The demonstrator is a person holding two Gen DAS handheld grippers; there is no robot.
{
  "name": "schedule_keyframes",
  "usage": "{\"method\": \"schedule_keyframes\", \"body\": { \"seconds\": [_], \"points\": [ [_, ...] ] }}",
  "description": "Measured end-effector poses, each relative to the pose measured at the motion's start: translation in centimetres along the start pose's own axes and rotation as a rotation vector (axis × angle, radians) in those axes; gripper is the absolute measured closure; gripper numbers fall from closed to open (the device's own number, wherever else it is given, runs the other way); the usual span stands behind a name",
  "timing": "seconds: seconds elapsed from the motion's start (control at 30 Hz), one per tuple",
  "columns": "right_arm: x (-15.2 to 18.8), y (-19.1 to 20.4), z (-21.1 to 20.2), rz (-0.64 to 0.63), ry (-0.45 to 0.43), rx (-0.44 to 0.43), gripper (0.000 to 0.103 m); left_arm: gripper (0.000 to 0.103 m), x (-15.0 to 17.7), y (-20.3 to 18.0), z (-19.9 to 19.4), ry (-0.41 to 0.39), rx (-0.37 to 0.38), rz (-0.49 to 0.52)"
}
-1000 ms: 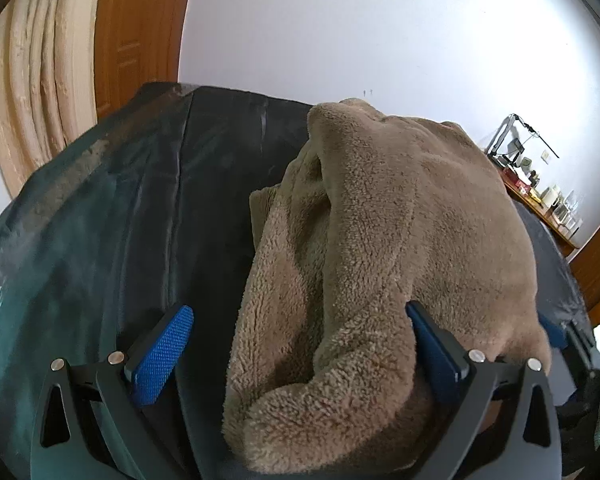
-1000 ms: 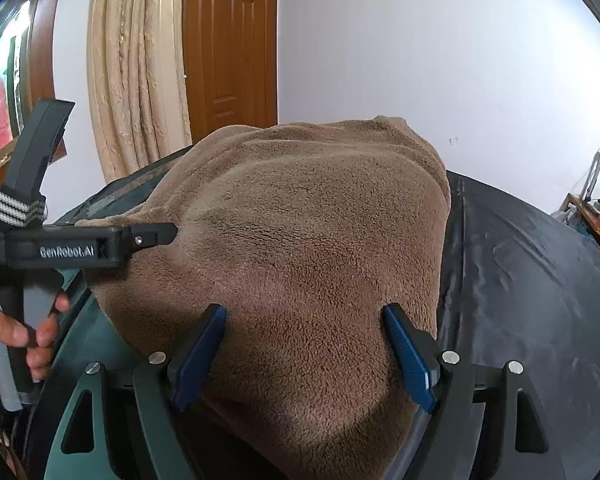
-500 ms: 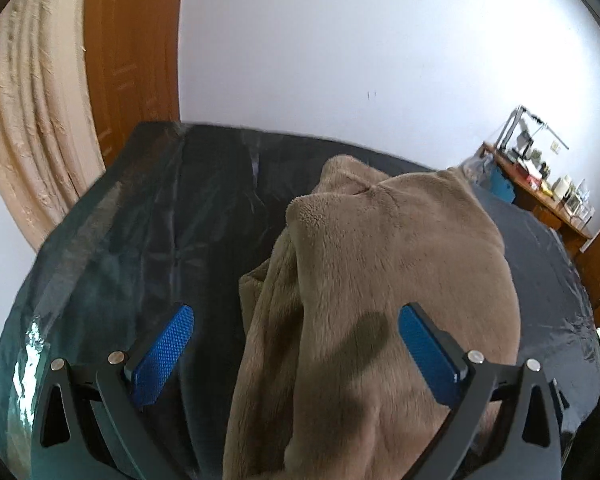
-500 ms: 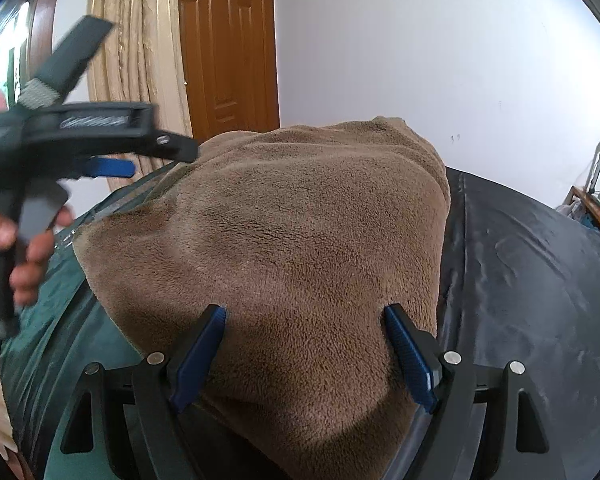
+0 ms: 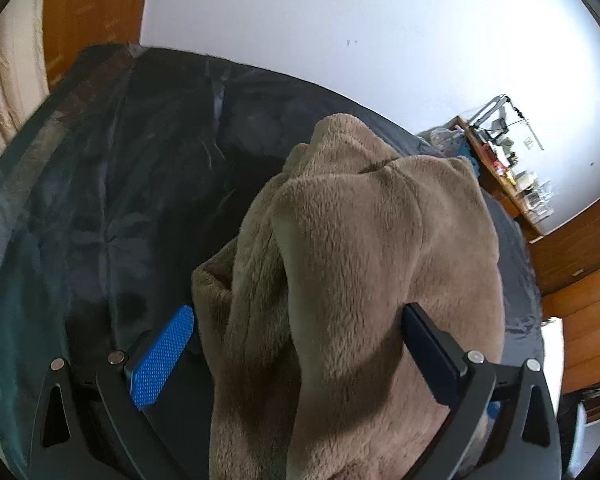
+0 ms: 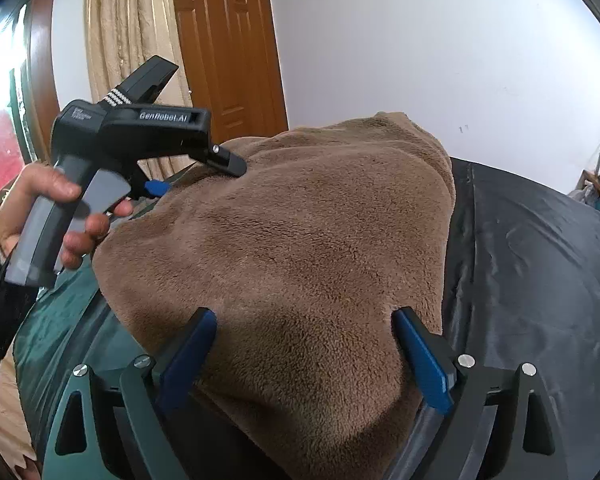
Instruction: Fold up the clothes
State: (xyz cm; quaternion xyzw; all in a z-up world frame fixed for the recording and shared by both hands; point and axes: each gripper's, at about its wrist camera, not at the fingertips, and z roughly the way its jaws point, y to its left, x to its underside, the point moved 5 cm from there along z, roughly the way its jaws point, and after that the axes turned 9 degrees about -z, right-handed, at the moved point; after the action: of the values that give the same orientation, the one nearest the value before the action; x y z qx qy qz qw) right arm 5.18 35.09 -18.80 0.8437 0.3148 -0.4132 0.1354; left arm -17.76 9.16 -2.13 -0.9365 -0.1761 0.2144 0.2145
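A brown fleece garment (image 5: 372,264) lies bunched on a dark sheet-covered table (image 5: 120,200). In the left wrist view my left gripper (image 5: 300,344) is open, its blue pads wide apart, with the fleece lying between and over them. In the right wrist view the same fleece (image 6: 300,248) fills the middle. My right gripper (image 6: 304,352) is open with the fleece bulging between its fingers. The left gripper (image 6: 188,172) also shows there, held by a hand at the fleece's far left edge, tilted downward.
The dark sheet (image 6: 540,260) extends right of the fleece. A wooden door (image 6: 228,48) and cream curtain (image 6: 128,32) stand behind the table. A cluttered wooden shelf (image 5: 508,176) is at the right by the white wall.
My left gripper has lifted and tilted up at the fleece's left edge. The fleece now sits lower and farther in its view. My right gripper has not moved.
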Motion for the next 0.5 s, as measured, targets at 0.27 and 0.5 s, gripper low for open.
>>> {"method": "schedule_keyframes", "body": {
  "seconds": [0.27, 0.5],
  "points": [
    [0.1, 0.3, -0.4, 0.001, 0.0, -0.001, 0.009, 0.0, 0.4, -0.4, 2.6, 0.152, 0.099, 0.012],
    [0.0, 0.6, -0.4, -0.001, 0.001, -0.007, 0.008, 0.0, 0.7, 0.0, 3.0, 0.2, 0.221, 0.004]
  ]
}}
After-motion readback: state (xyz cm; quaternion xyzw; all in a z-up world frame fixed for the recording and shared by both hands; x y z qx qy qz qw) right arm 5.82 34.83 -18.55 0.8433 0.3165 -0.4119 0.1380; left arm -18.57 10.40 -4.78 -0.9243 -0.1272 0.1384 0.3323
